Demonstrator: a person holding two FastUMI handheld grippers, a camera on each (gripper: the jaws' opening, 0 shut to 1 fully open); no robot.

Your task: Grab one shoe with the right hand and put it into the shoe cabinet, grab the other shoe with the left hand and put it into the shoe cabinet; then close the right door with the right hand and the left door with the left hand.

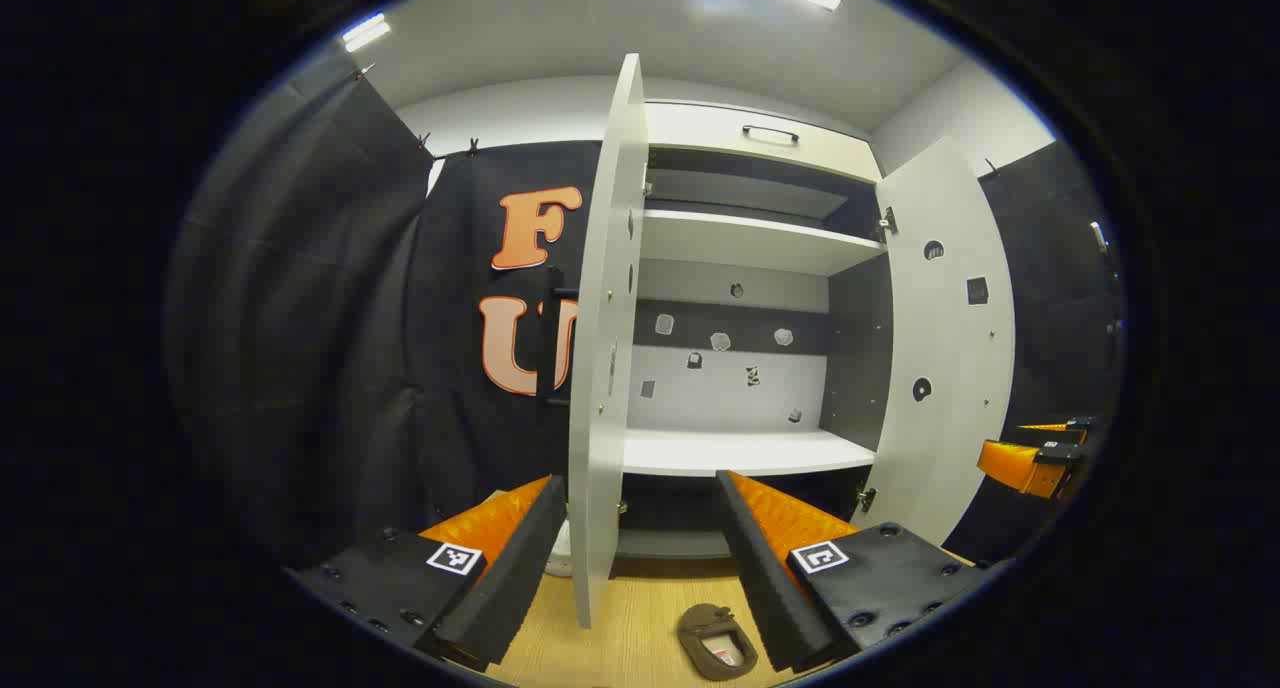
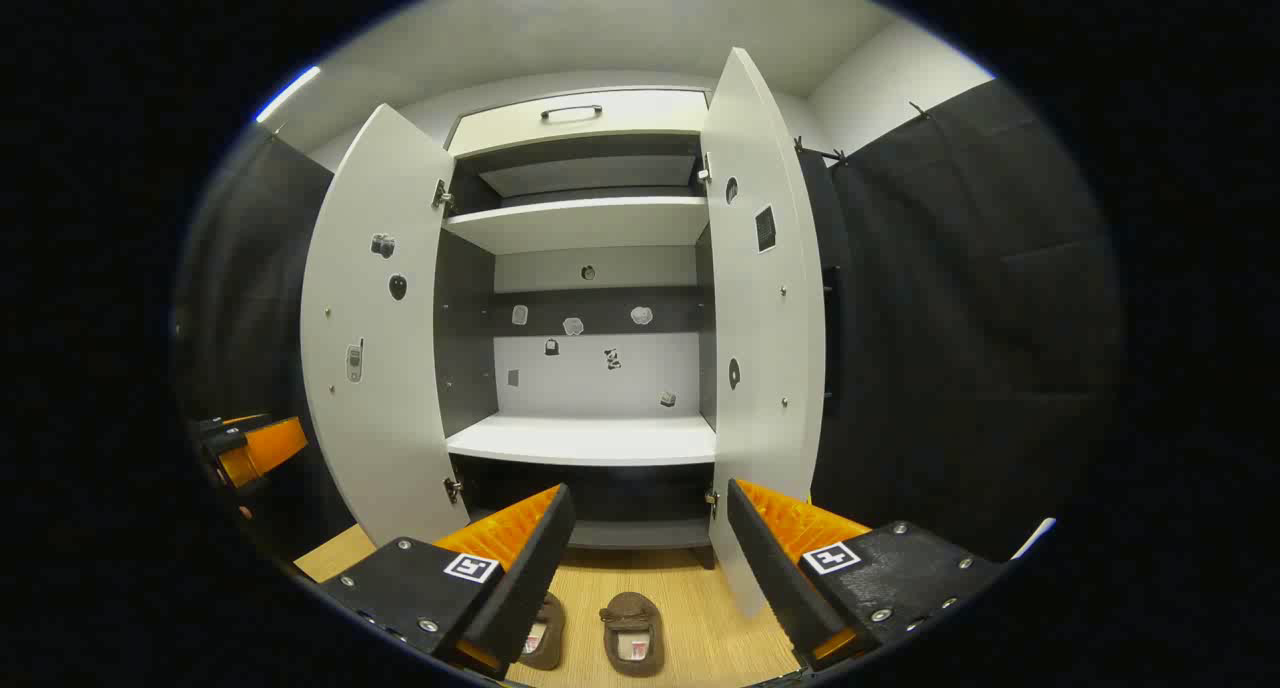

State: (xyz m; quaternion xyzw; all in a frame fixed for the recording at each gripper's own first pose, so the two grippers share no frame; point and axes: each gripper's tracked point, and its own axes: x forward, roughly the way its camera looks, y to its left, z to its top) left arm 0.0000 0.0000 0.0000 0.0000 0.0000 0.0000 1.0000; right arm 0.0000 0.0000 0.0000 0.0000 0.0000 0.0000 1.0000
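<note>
Brown shoes: we count two [image 2: 632, 633] [image 2: 545, 630] in the right gripper view, side by side on the wooden floor [image 2: 690, 593] in front of the shoe cabinet, one partly hidden by a finger; in the left gripper view we see one shoe [image 1: 716, 640] on the floor.
Shoe cabinet: white, standing open [image 2: 590, 438]; we count two doors, both swung wide, the left door [image 2: 375, 348] and the right door [image 2: 765, 348].
Shelves: we count two white shelves inside, an upper one [image 2: 580, 223] and a lower one [image 2: 590, 440], neither holding a shoe.
Left gripper: released [image 1: 640, 548], fingers spread apart with nothing between them; the left door's edge [image 1: 600, 368] stands upright just past its gap.
Right gripper: released [image 2: 650, 558], fingers wide apart and holding nothing, above the two shoes.
What differs between views: from the left we see the other gripper [image 1: 1030, 458] at the far right edge; from the right we see the other gripper [image 2: 255, 448] at the far left edge.
Drawer: one, with a handle [image 2: 572, 111], on top of the cabinet.
</note>
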